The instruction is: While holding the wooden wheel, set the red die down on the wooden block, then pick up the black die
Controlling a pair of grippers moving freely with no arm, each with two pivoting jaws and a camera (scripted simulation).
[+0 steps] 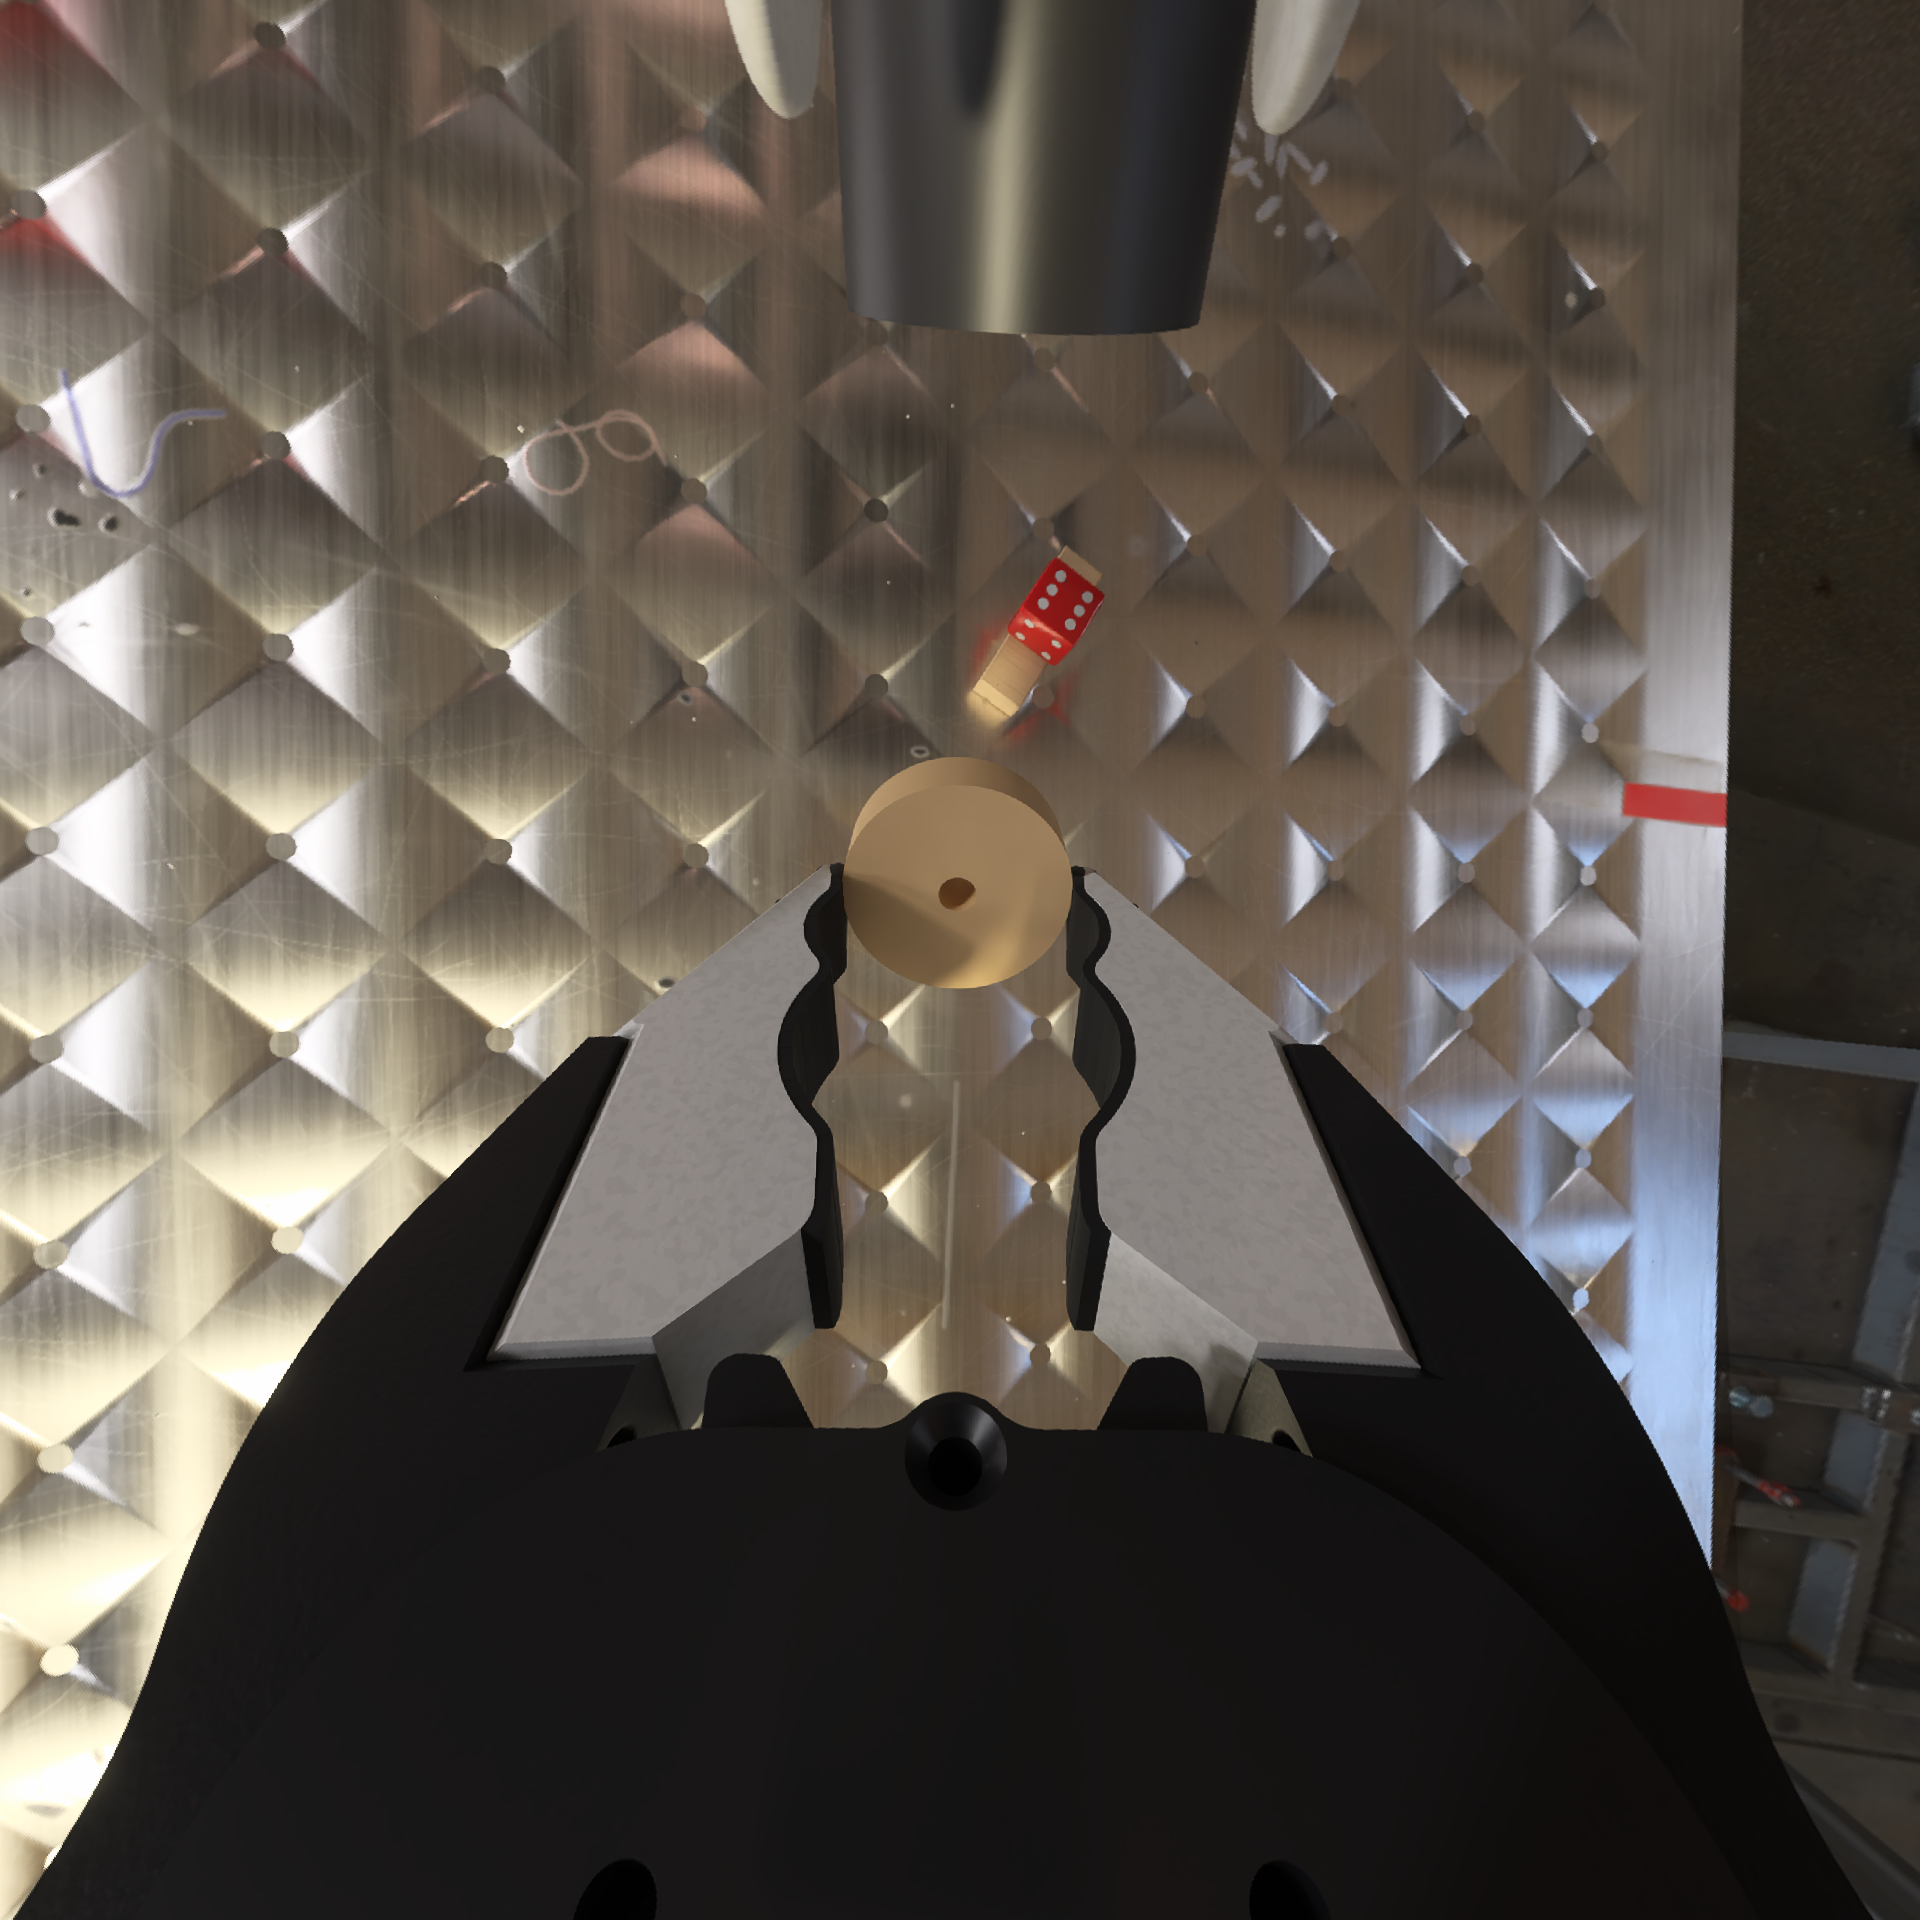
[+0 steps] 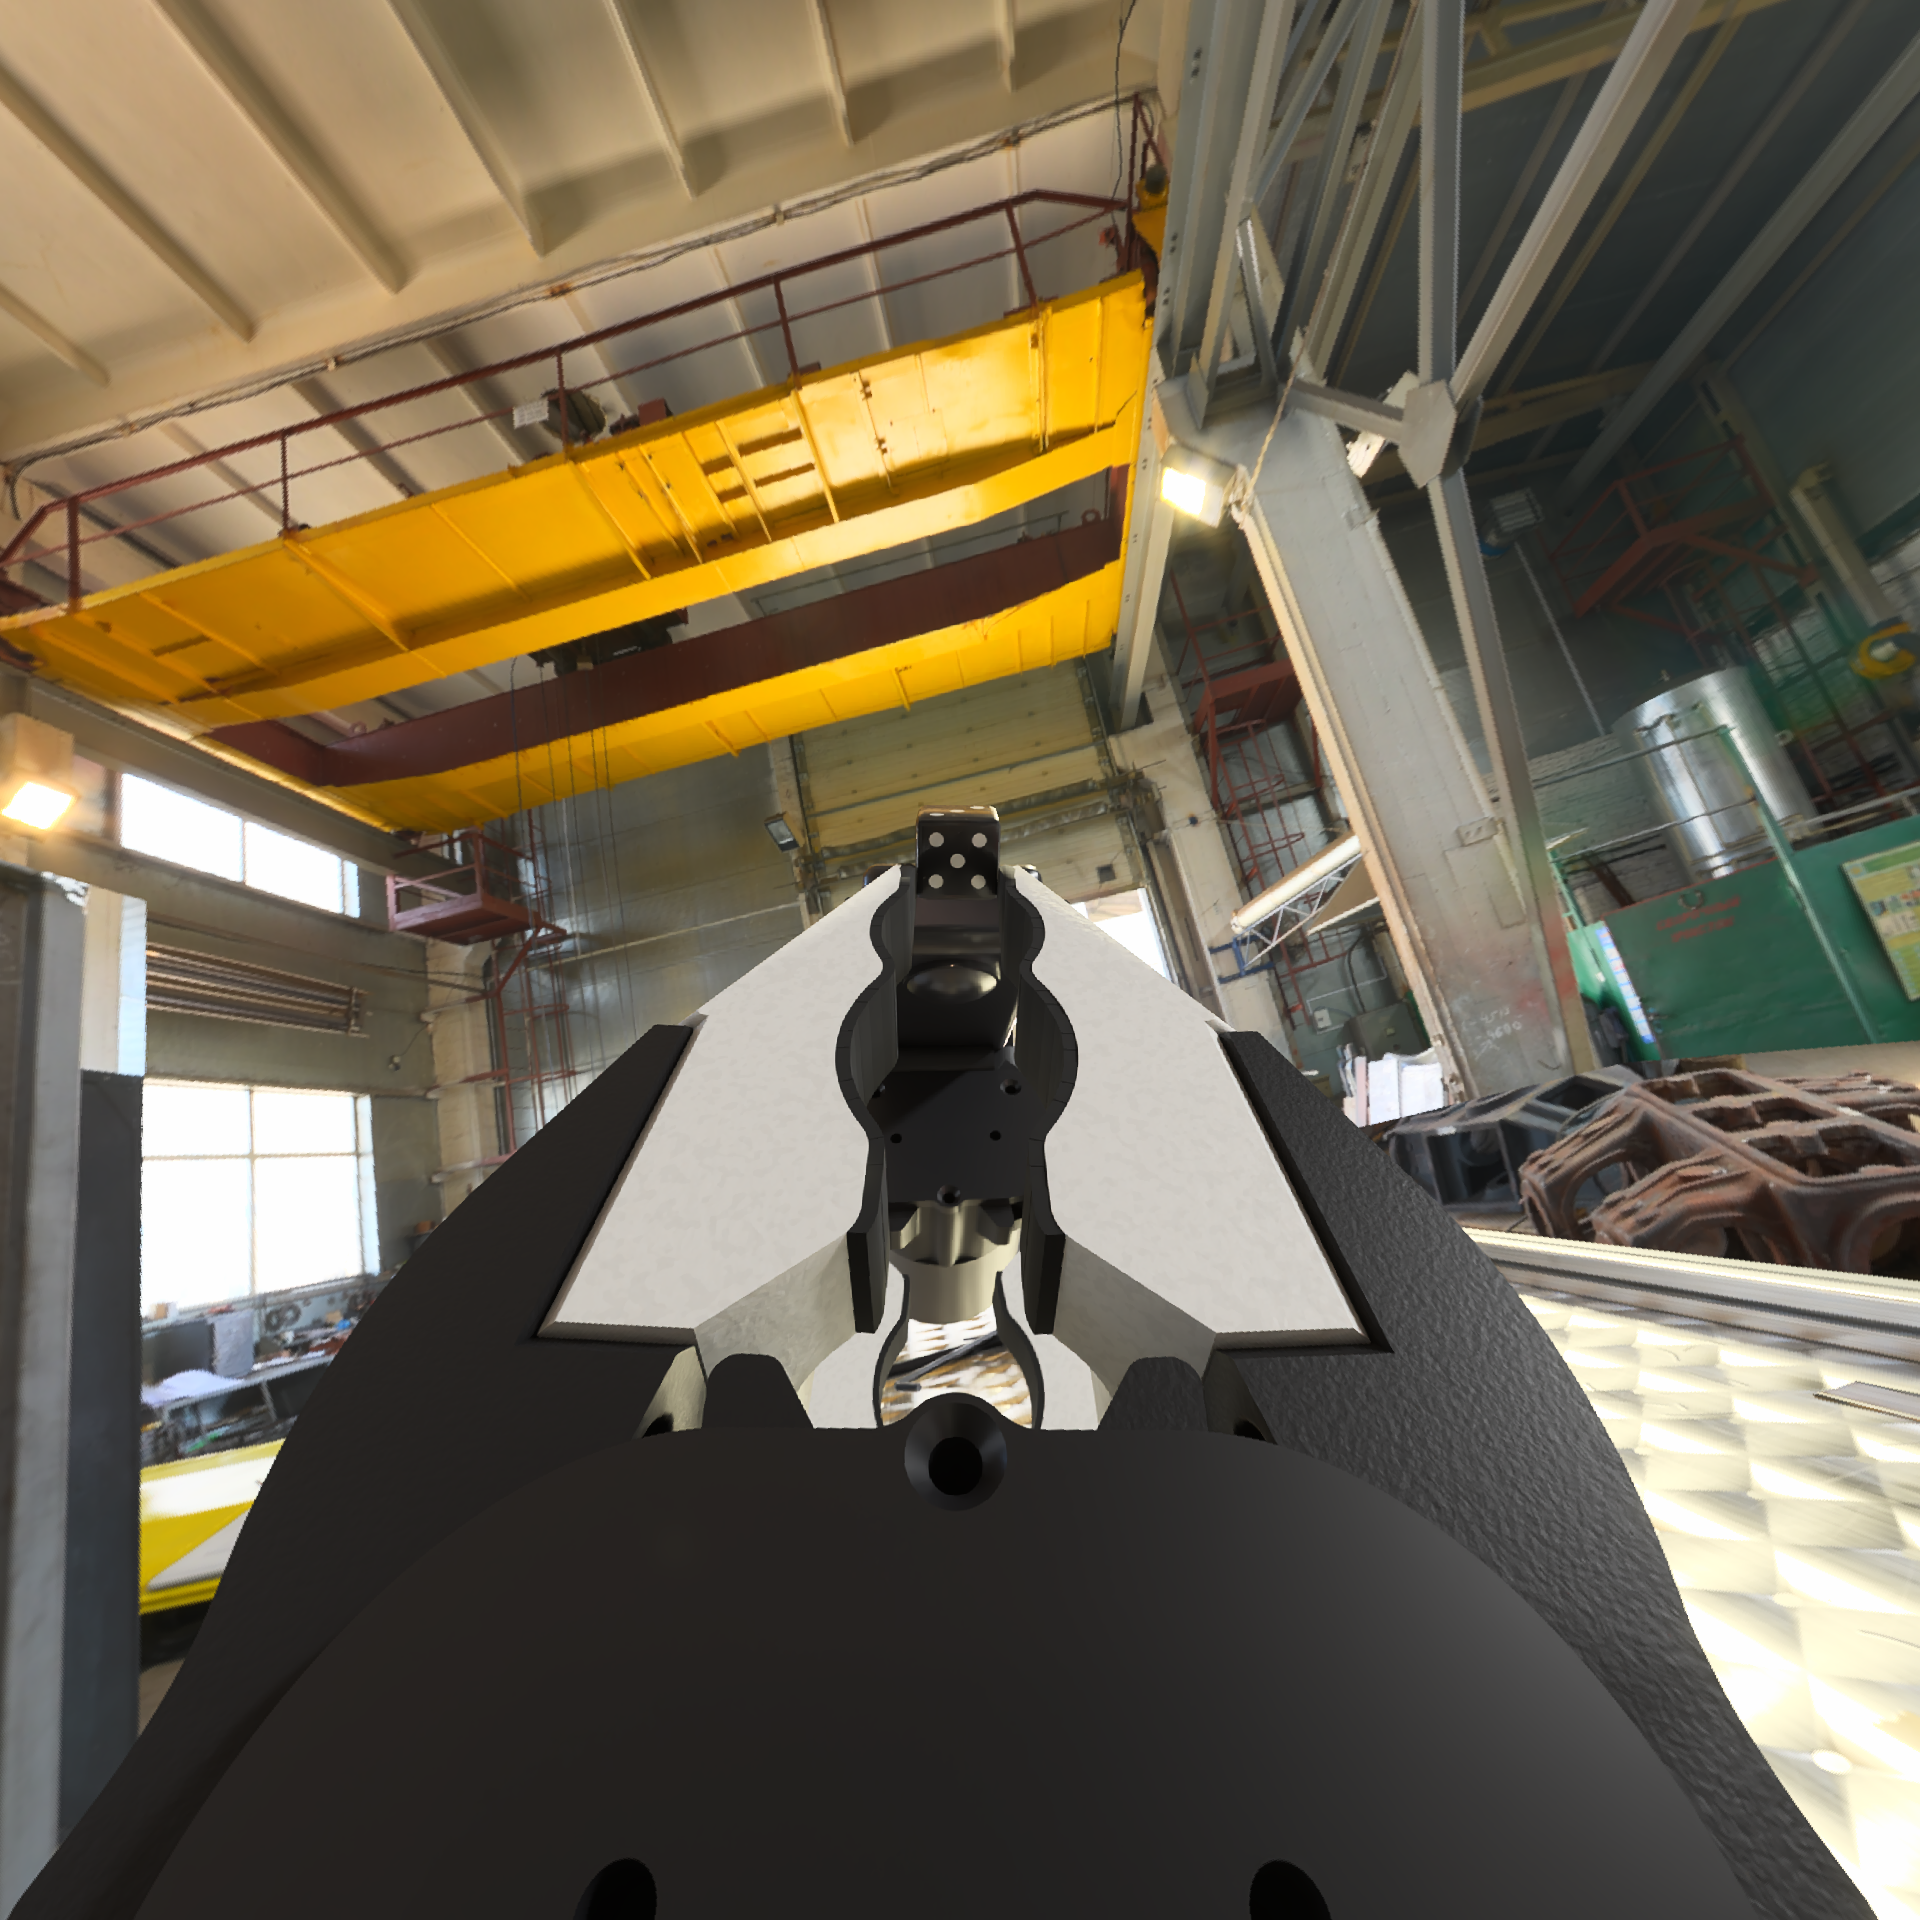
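Note:
In the left wrist view my left gripper is shut on the wooden wheel, a tan disc with a small centre hole, held above the metal table. Beyond it the red die rests on the small wooden block lying on the table. In the right wrist view my right gripper is shut on the black die with white dots, held at the fingertips and pointing up and away from the table. The other gripper's body shows between the fingers.
The right gripper's grey body hangs at the top of the left wrist view. The table's right edge carries a red tape strip. The right wrist view shows a factory hall with a yellow crane.

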